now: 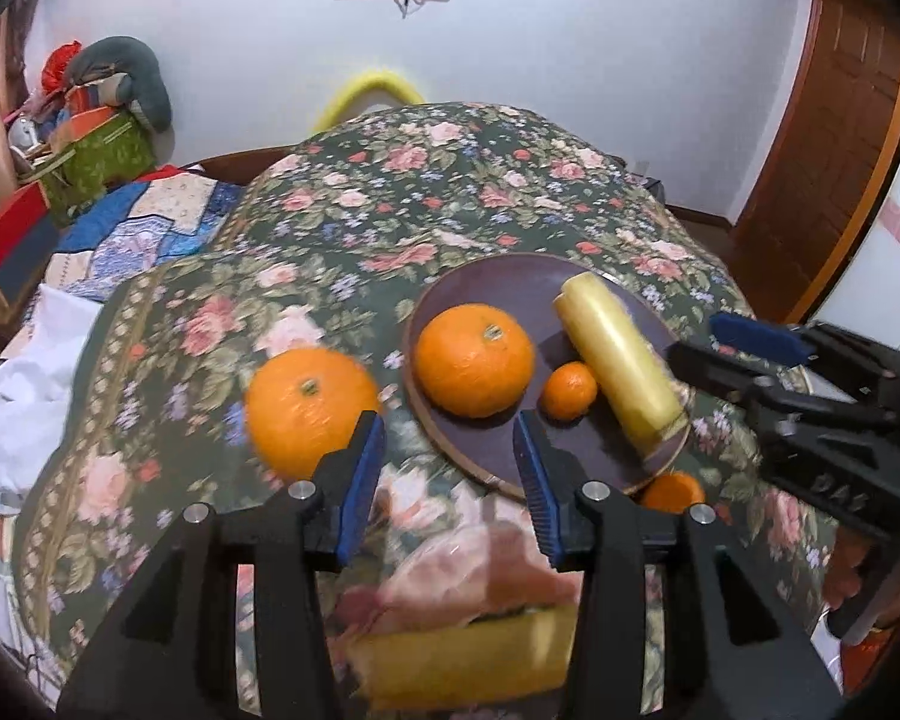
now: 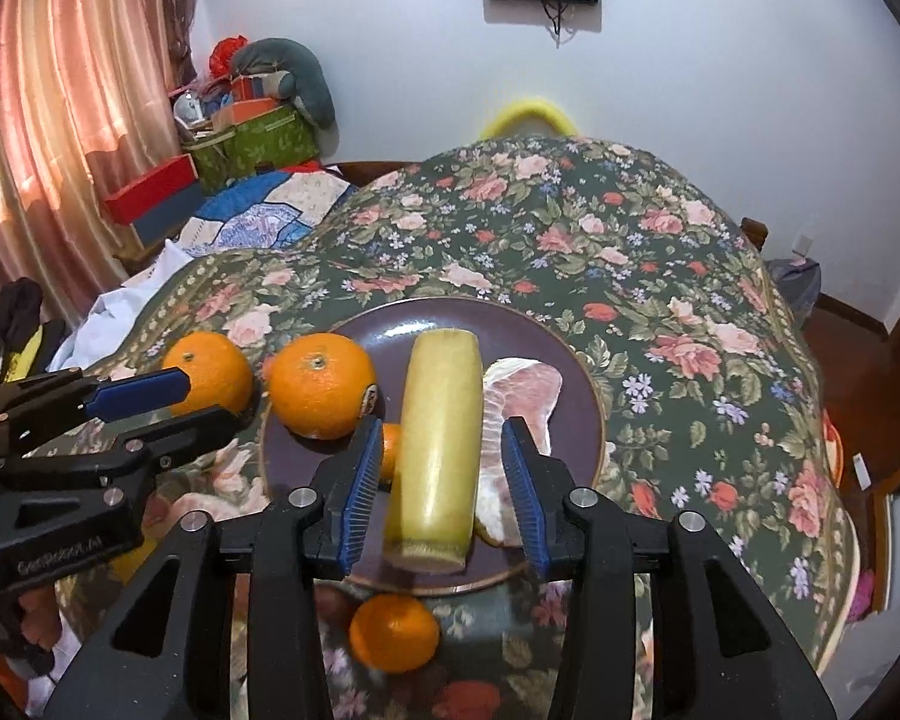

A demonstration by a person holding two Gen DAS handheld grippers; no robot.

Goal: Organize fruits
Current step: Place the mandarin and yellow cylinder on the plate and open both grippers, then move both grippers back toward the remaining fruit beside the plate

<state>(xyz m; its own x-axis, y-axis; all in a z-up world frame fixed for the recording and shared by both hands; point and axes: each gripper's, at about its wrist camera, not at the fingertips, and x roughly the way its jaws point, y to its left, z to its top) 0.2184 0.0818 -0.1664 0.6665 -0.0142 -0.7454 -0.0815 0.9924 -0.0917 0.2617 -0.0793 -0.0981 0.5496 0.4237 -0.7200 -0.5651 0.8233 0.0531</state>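
On the floral tablecloth [image 2: 660, 276], left to right: a large orange [image 2: 210, 369] just off the plate's left rim; the left gripper [image 1: 450, 450], fingers apart, empty; the dark plate [image 2: 390, 324] carrying a second orange [image 2: 321, 384], a small mandarin [image 1: 568, 390], a yellow cylinder [image 2: 441, 438] between the right gripper's [image 2: 444, 468] parted fingers, untouched, and a pomelo segment [image 2: 525, 387]. Another mandarin [image 2: 393, 633] lies off the plate's near rim.

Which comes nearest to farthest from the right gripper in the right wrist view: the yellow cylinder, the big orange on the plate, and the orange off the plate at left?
From the right gripper:
1. Yellow cylinder, between its open fingers, on the plate.
2. Big orange on the plate, left of the cylinder.
3. Orange off the plate, farther left on the floral cloth.
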